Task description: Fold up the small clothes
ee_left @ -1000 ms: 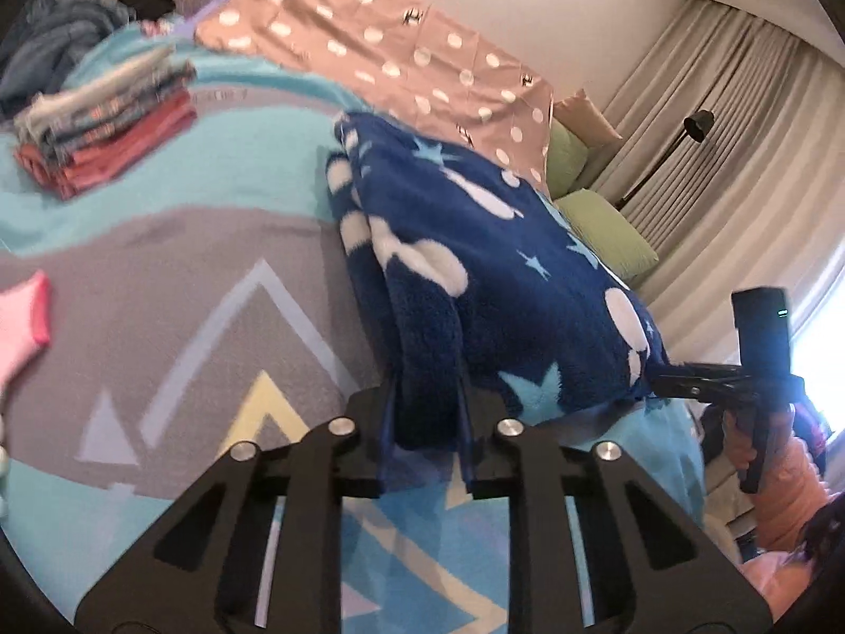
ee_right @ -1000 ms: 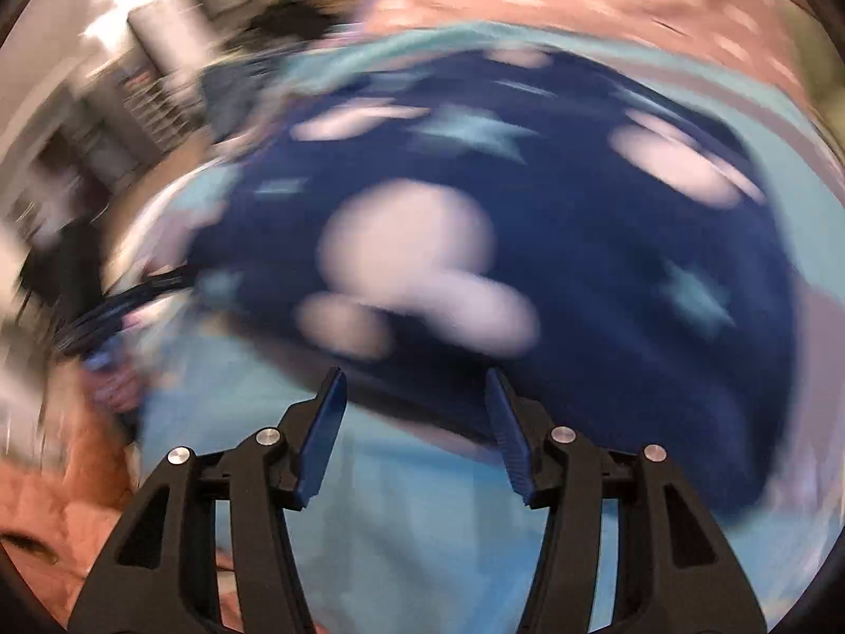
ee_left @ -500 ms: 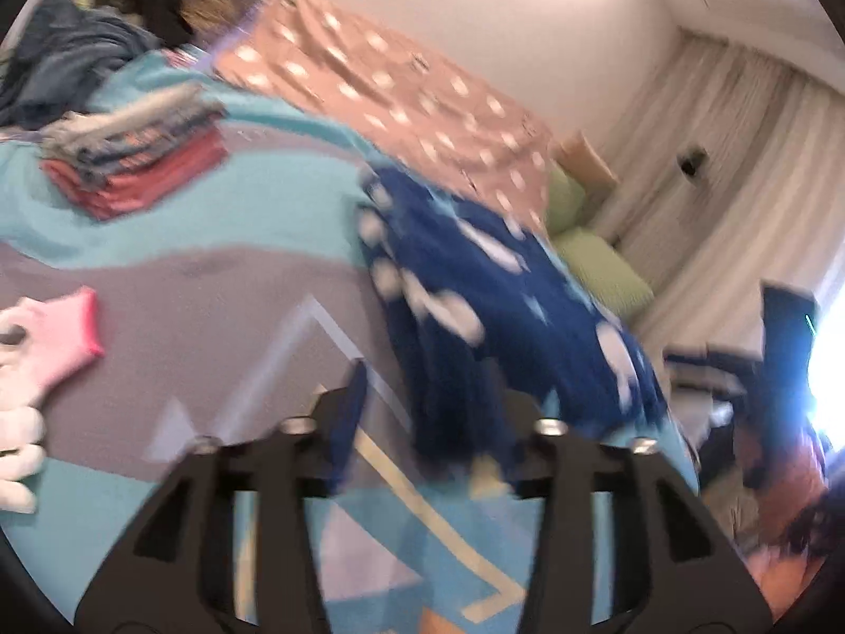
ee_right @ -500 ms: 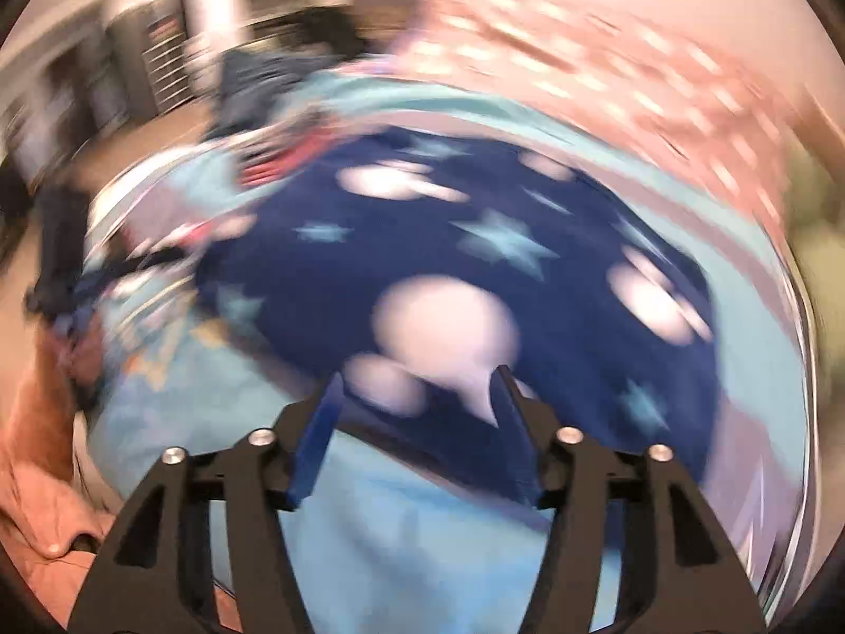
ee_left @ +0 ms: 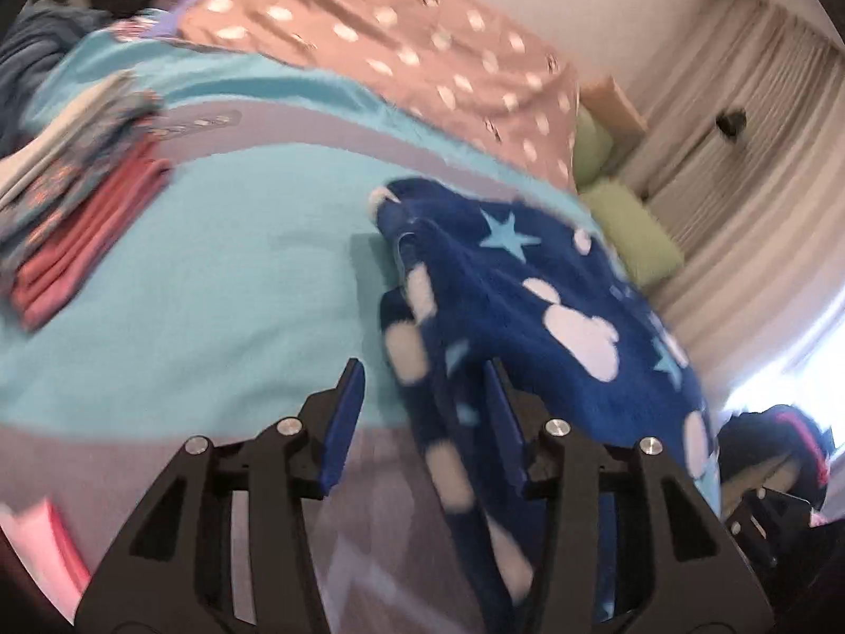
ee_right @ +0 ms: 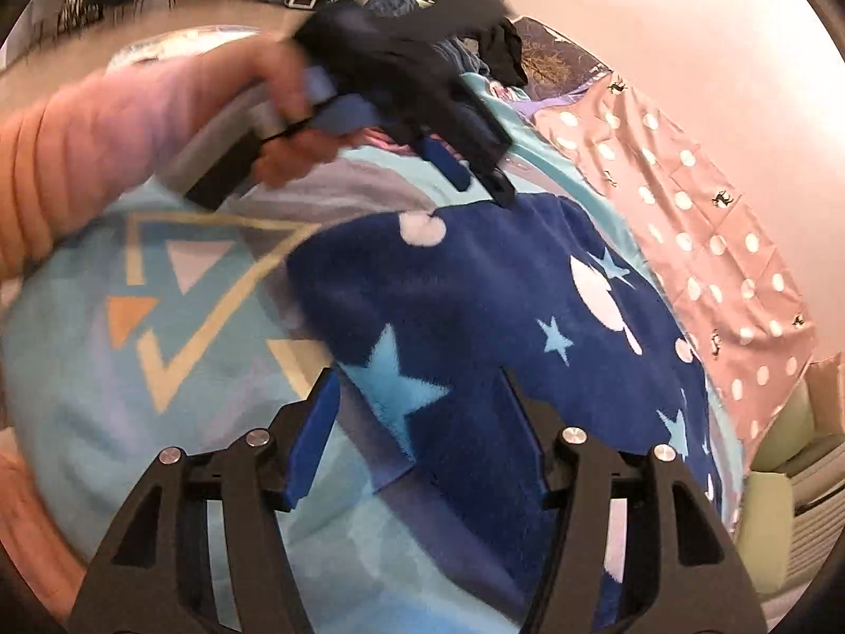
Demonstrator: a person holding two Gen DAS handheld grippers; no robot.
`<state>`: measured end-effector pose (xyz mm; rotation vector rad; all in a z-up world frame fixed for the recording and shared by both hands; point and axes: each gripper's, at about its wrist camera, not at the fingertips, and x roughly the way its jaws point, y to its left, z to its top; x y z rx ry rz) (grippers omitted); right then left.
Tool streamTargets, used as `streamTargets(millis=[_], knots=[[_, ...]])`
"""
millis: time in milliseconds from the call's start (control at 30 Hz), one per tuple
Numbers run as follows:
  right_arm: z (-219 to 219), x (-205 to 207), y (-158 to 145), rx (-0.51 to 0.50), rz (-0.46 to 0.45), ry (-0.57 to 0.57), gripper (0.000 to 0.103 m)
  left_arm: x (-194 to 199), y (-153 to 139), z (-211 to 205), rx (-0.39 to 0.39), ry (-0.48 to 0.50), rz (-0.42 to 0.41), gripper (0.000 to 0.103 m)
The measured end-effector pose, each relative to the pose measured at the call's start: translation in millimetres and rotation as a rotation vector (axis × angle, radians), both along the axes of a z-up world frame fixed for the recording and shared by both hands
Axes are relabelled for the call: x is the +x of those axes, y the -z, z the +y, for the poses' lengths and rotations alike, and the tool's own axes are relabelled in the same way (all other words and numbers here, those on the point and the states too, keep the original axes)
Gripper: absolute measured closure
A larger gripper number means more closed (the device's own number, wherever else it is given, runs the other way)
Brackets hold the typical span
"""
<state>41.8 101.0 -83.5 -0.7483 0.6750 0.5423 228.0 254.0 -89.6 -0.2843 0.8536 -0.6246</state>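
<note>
Hovering over the bed (ee_left: 222, 274), my left tongs (ee_left: 422, 417) had just been opening, blue fleece garment (ee_left: 528, 317) edge lying loose between them, my right tongs (ee_right: 417, 422) parted, above its near corner.

A wide bed (ee_left: 222, 285) is covered by a turquoise and grey bedspread with yellow-edged triangle patterns (ee_right: 174, 317). A fluffy navy fleece garment printed with white blobs and pale blue stars (ee_left: 533, 317) is spread on the bedspread. A stack of folded clothes in cream, patterned and red fabrics (ee_left: 79, 201) is seen well apart from it. A dusty-pink sheet with white dots (ee_left: 401, 47) is laid along the far side.
</note>
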Motion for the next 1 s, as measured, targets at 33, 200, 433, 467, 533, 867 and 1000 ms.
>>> streamTargets(millis=[33, 200, 433, 467, 533, 867, 1000], knots=[[1, 2, 4, -0.006, 0.007, 0.004, 0.042, 5, 2, -4, 0.006, 0.010, 0.002, 0.057], [14, 3, 18, -0.045, -0.002, -0.020, 0.042, 9, 20, 7, -0.136, 0.014, 0.053, 0.062], [39, 15, 33, -0.117, -0.098, -0.045, 0.039, 16, 34, 11, -0.247, 0.015, 0.088, 0.046], [44, 12, 34, -0.133, -0.126, -0.051, 0.038, 20, 34, 8, -0.250, 0.018, 0.096, 0.046], [52, 12, 38, -0.173, -0.190, -0.070, 0.038, 32, 35, 1, -0.253, 0.003, 0.108, 0.063], [61, 24, 40, -0.134, -0.099, -0.167, 0.086, 42, 43, 6, -0.333, -0.024, 0.123, 0.081], [66, 10, 38, -0.124, -0.106, -0.190, 0.086, 41, 42, 5, -0.323, -0.022, 0.113, 0.079]])
